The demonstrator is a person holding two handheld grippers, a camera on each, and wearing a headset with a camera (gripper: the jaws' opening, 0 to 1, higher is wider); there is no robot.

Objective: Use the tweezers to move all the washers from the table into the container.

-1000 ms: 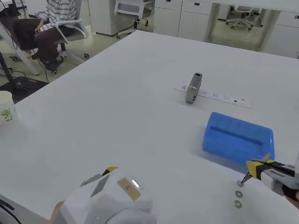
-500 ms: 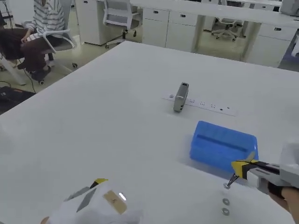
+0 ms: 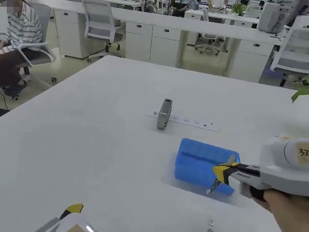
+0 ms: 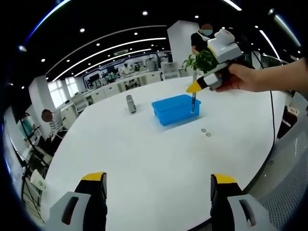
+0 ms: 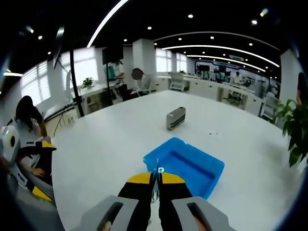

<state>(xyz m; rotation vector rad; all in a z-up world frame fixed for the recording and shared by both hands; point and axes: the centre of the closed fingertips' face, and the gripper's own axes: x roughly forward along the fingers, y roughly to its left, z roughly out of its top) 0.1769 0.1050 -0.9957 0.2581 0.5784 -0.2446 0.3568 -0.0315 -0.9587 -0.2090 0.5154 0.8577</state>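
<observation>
Hovering over the near right corner of the blue container (image 3: 193, 159), the right gripper (image 3: 223, 173) has its jaws squeezed together on the tweezers (image 3: 213, 185), apparently pinching a washer (image 5: 160, 170) ready to drop in. Their long axis stands nearly upright, tips down. Two washers (image 4: 203, 130) wait nearer on the table (image 3: 96, 145). The left gripper (image 4: 159, 179) gapes wide, empty, near left.

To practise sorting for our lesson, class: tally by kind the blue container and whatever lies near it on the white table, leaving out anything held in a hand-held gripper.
Blue container: 1
Loose washers: 2
White power strip: 1
Grey adapter: 1
Total: 5
</observation>
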